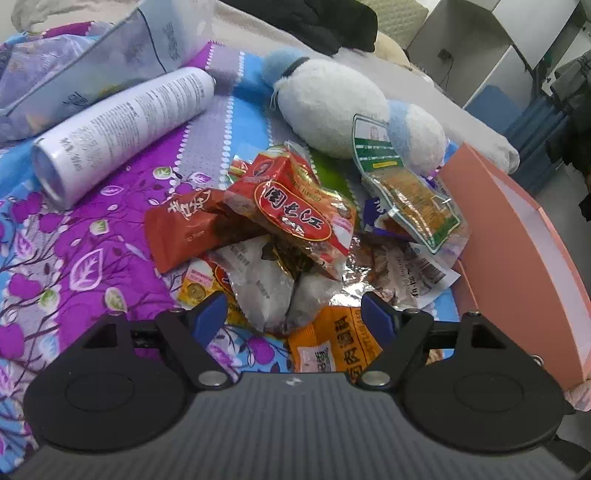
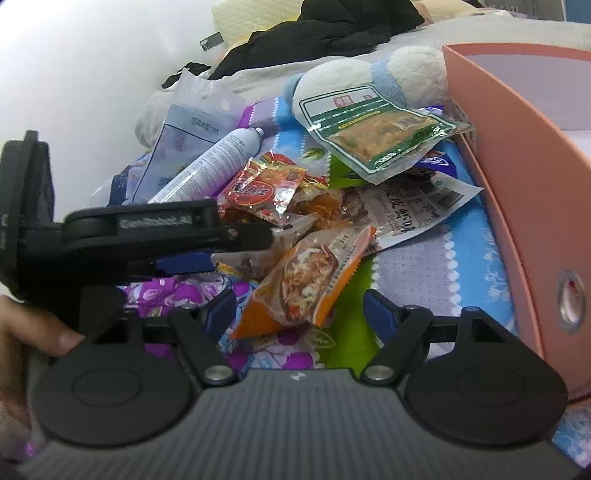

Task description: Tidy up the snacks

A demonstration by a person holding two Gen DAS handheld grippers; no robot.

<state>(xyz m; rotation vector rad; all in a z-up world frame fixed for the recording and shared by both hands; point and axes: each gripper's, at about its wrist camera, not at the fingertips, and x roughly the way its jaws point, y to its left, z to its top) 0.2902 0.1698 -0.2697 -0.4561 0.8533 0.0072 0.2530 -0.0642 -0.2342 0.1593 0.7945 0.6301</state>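
Observation:
A heap of snack packets lies on a floral bedspread. On top is a red packet [image 1: 295,206] [image 2: 258,192]; a green-and-clear packet [image 1: 410,192] [image 2: 376,133] leans on a plush toy; an orange packet [image 1: 332,347] [image 2: 306,284] lies nearest. A pink box [image 1: 517,251] [image 2: 517,177] stands open to the right. My left gripper [image 1: 295,317] is open over the near edge of the heap, around a silvery packet [image 1: 266,291]. My right gripper [image 2: 299,310] is open, its jaws on either side of the orange packet. The left gripper [image 2: 229,254] shows from the side in the right wrist view.
A white spray can [image 1: 122,125] [image 2: 210,166] lies left of the heap, with a clear plastic bag [image 1: 96,59] [image 2: 188,136] behind it. A white-and-blue plush toy [image 1: 340,107] [image 2: 369,74] lies behind the snacks. Dark clothing [image 1: 332,22] [image 2: 325,33] is farther back.

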